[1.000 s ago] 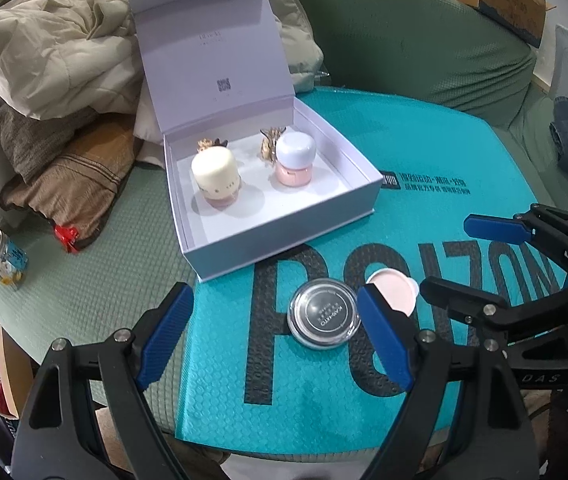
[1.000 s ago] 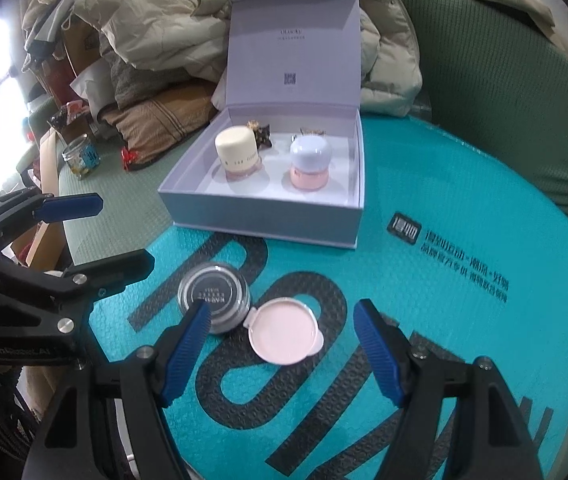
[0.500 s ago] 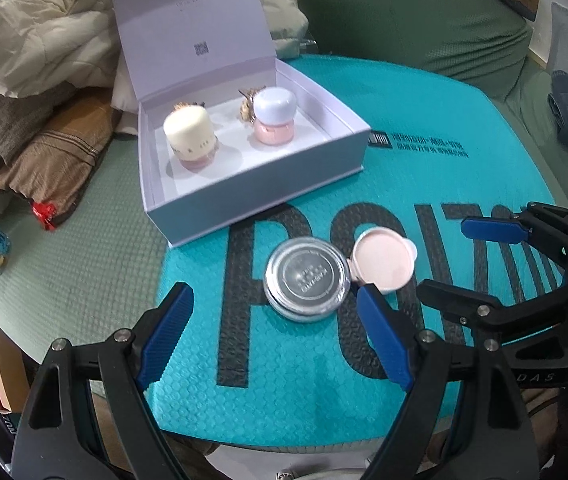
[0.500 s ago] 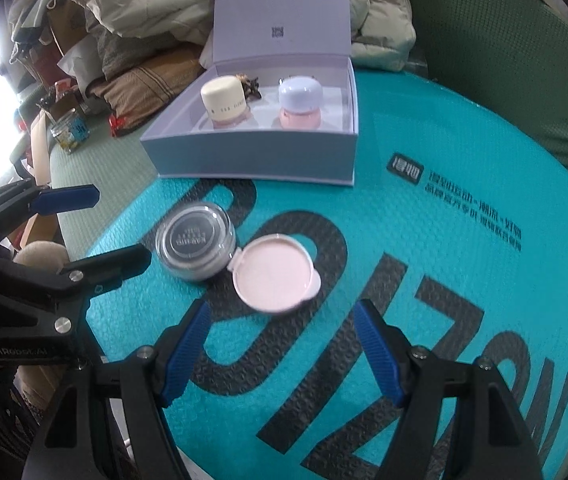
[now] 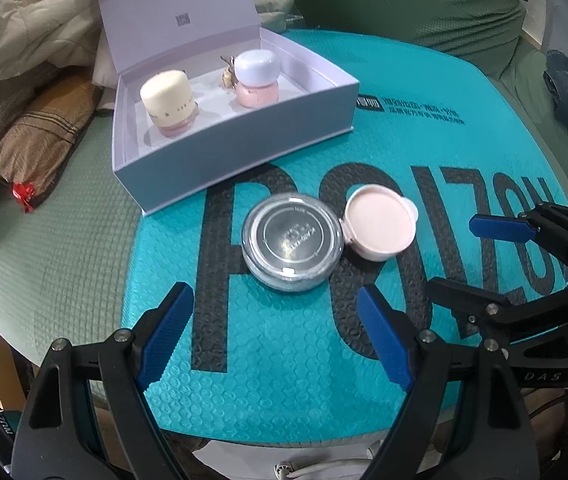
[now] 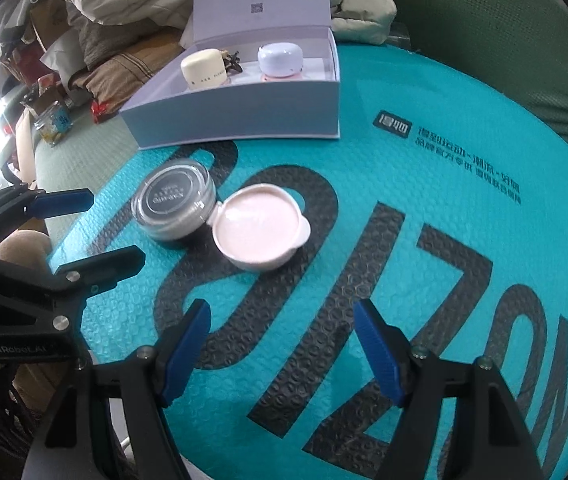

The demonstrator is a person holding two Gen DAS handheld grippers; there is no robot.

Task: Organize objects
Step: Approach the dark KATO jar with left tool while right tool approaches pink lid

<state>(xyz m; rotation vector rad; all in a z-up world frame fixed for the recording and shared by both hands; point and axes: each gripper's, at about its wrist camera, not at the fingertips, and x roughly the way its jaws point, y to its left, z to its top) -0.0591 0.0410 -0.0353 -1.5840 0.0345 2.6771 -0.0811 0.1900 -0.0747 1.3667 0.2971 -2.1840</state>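
- The left claw [image 5: 272,316] has its blue-padded jaws apart with nothing between them; only the teal bubble mailer [image 5: 284,380] lies under the gap.
- The right claw [image 6: 282,332] also stands with jaws apart and empty, above the mailer's black lettering.
- A round clear jar with a silver lid [image 5: 292,243] lies on the mailer just ahead of the left claw, roughly in line with the gap between its fingertips and not touching either pad.
- A shallow pink lid [image 6: 260,230] lies with its hollow side up just ahead of the right claw, in line with its gap; it touches the silver-lidded jar, which sits ahead and to the left of this claw.
- Seen from the left claw, the pink lid is ahead and to the right, and the right claw comes in from the right edge, near that lid.
- Farther ahead of both claws, past the jar and lid, an open lavender gift box [image 5: 244,148] rests with its lid standing up.
- Inside it stand a cream-capped jar [image 5: 168,101] and a lilac-capped pink jar [image 5: 256,76], side by side and apart.
- Crumpled bedding [image 5: 24,28] is piled beyond the box, to the left.
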